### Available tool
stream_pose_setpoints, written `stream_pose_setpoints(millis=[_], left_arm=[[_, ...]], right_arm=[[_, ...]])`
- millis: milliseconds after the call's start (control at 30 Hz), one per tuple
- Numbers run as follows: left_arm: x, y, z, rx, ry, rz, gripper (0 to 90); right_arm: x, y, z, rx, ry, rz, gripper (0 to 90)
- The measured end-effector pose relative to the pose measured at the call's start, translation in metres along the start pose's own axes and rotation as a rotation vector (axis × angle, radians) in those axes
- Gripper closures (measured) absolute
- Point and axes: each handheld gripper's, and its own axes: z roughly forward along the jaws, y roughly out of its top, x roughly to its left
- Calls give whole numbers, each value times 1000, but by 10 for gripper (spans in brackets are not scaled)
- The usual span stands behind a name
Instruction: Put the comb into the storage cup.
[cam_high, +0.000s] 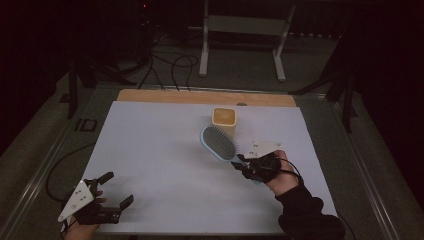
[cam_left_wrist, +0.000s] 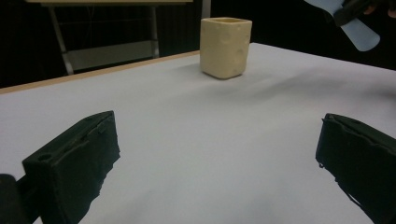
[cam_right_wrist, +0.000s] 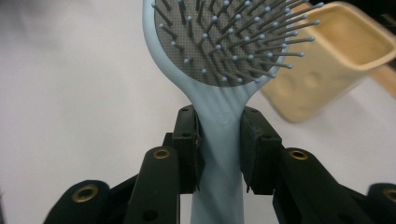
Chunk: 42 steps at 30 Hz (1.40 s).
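Observation:
A light blue hairbrush (cam_high: 219, 142) with grey bristles hangs above the white table, its head close to a cream square cup (cam_high: 224, 117). My right gripper (cam_high: 242, 163) is shut on the brush's handle (cam_right_wrist: 219, 140), the two black pads pressing it from both sides just below the head. The cup (cam_right_wrist: 327, 70) lies beyond the brush head, to the right in the right gripper view. My left gripper (cam_high: 119, 189) rests at the table's near left corner, open, its jaws wide apart over bare sheet. From there the cup (cam_left_wrist: 225, 46) stands upright far ahead, and the brush handle's end (cam_left_wrist: 359, 35) shows top right.
A white sheet (cam_high: 165, 170) covers the table, with a strip of bare wood (cam_high: 200, 96) along the far edge. A metal stand (cam_high: 245, 30) is on the floor behind the table. Cables (cam_high: 170, 65) trail on the floor at the back left.

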Motion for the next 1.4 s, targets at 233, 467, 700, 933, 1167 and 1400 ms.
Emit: stream_pose_setpoints(millis=[233, 467, 700, 933, 1167, 1400], left_arm=[[0, 0, 0, -1, 0, 1, 0], [0, 0, 0, -2, 0, 0, 0], [1, 0, 0, -1, 0, 0, 0], [1, 0, -1, -3, -1, -1, 0], [1, 0, -1, -5, -2, -1, 0], [1, 0, -1, -4, -7, -2, 0]], right_arm=[[-9, 13, 0, -40, -79, 40, 703], [-20, 24, 3, -106, -137, 91, 703], [-28, 37, 8, -160, -207, 122, 703], [-36, 55, 11, -209, -278, 143, 703], [-45, 69, 19, -246, -315, 162, 703], [-54, 82, 25, -305, -363, 195, 703]])
